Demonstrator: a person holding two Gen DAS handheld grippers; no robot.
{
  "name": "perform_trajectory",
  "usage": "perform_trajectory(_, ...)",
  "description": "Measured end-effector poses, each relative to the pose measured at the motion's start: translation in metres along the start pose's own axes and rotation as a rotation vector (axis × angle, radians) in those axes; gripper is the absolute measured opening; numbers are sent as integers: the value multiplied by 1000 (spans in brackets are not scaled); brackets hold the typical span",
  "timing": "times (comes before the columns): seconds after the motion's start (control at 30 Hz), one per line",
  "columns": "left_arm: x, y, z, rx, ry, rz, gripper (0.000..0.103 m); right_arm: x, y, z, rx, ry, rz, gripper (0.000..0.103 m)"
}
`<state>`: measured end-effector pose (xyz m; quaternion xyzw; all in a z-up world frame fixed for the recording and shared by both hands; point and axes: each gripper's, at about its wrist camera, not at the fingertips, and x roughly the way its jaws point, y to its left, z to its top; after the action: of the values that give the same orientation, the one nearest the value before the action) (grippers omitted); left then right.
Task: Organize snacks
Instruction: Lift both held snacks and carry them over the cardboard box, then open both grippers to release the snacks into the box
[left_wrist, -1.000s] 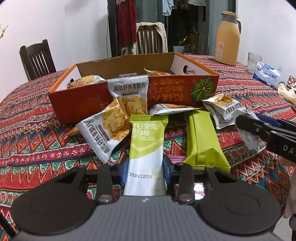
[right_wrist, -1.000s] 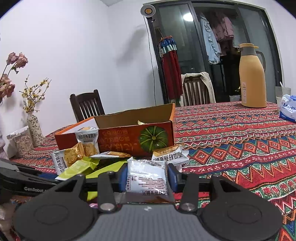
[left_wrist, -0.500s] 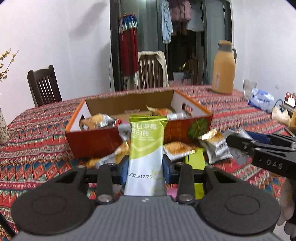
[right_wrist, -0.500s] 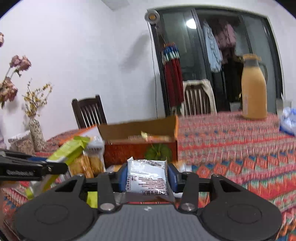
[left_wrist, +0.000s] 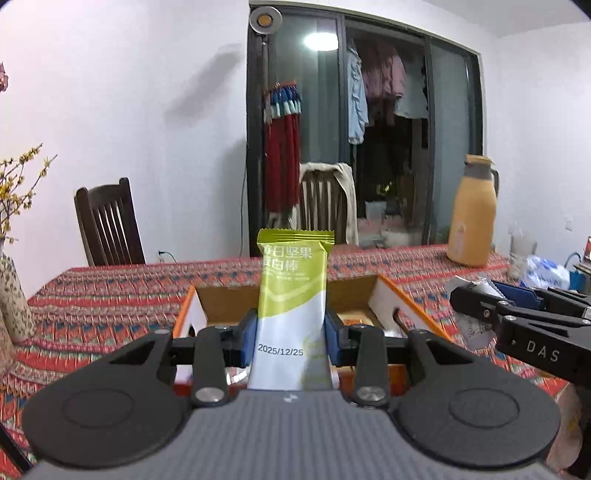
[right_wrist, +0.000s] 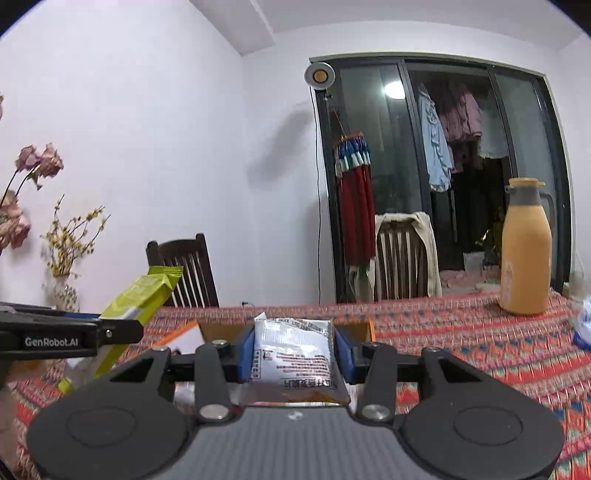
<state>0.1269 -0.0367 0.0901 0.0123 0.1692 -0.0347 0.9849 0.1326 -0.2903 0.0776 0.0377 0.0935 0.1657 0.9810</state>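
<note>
My left gripper (left_wrist: 290, 341) is shut on a green and white snack bar (left_wrist: 291, 295) that stands upright between the blue pads, raised above the orange cardboard box (left_wrist: 410, 306). My right gripper (right_wrist: 293, 356) is shut on a silver cracker packet (right_wrist: 293, 350), also lifted above the box (right_wrist: 360, 325). In the left wrist view the right gripper (left_wrist: 465, 295) reaches in from the right beside the box. From the right wrist view, the left gripper (right_wrist: 125, 328) with the green bar (right_wrist: 136, 299) shows at the left. The box's contents are mostly hidden behind the grippers.
A patterned red tablecloth (left_wrist: 110, 295) covers the table. An orange thermos jug (right_wrist: 524, 251) stands at the far right, with a blue and white packet (left_wrist: 545, 275) near it. Vases with flowers (right_wrist: 66, 291) sit at the left. Wooden chairs (left_wrist: 109, 221) stand behind the table.
Both grippers have risen from the pile of snacks with their packets and tilted toward level. The loose snacks on the cloth have dropped out of view; the box now lies below the fingers.
</note>
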Motion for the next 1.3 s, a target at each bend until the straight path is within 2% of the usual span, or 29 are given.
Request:
perform_trajectory(0.2,26,12,22,-35,-25,31,37,37,5,25,-11,-16,-16,43)
perform_trajectory(0.4,67,22,33,-72,-9,55,37,84,4,36,-1,0,-39,43)
perform_trajectory(0.57,100,31,22,-111,13,65,37,113,-5,24,3,14,-113,43)
perform_trajectory(0.77,126,42,7,-116,62,97,37,133,-7,8,17,88,-78,43)
perform_trajectory(1.0,127,44,-1,-125,76,91,39,143,-6,-1,10,130,-78,44)
perform_trajectory(1.03,126,44,-2,-128,71,88,40,142,-5,-3,7,133,-73,45)
perform_trajectory(1.07,125,44,-3,-133,68,91,41,141,-4,-4,8,134,-71,51)
perform_trajectory(1.1,124,44,-4,-135,62,97,49,140,-4,-5,14,134,-66,53)
perform_trajectory(1.17,121,45,-4,-144,45,111,79,139,-6,-6,34,136,-60,66)
perform_trajectory(1.2,119,45,-4,-150,33,132,103,138,-8,-7,47,136,-57,90)
perform_trajectory(1.23,116,45,-4,-155,14,153,103,137,-9,-8,57,128,-60,103)
perform_trajectory(1.3,113,45,-3,-162,8,156,103,135,-10,-8,64,122,-68,103)
